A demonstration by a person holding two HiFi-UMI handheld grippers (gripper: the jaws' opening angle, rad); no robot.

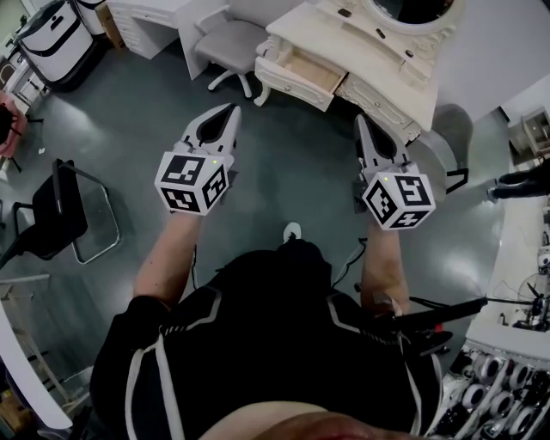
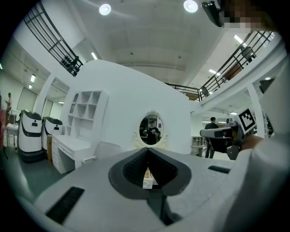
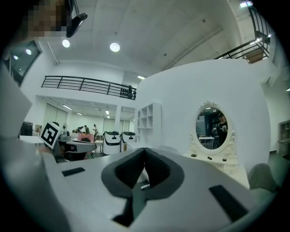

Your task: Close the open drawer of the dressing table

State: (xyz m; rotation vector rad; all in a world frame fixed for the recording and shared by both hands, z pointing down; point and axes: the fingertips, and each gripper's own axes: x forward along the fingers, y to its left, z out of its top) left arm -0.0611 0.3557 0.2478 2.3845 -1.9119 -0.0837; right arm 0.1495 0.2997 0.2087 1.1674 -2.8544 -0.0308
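Note:
The cream dressing table (image 1: 391,64) stands at the top of the head view, and its left drawer (image 1: 301,73) is pulled out, showing a bare wooden inside. Both grippers point level toward it and stop short of it, touching nothing. My left gripper (image 1: 234,110) is shut and empty, aimed just left of the drawer. My right gripper (image 1: 361,120) is also shut and empty, below the table's front. In the left gripper view the left gripper (image 2: 147,149) faces the oval mirror (image 2: 152,129). In the right gripper view the right gripper (image 3: 145,149) has the mirror (image 3: 213,129) off to its right.
A grey office chair (image 1: 230,43) stands left of the drawer, with a white desk (image 1: 159,21) behind it. A black folding chair (image 1: 56,215) is at the left. A grey stool (image 1: 451,129) sits by the table's right end. A cluttered workbench (image 1: 516,275) runs along the right.

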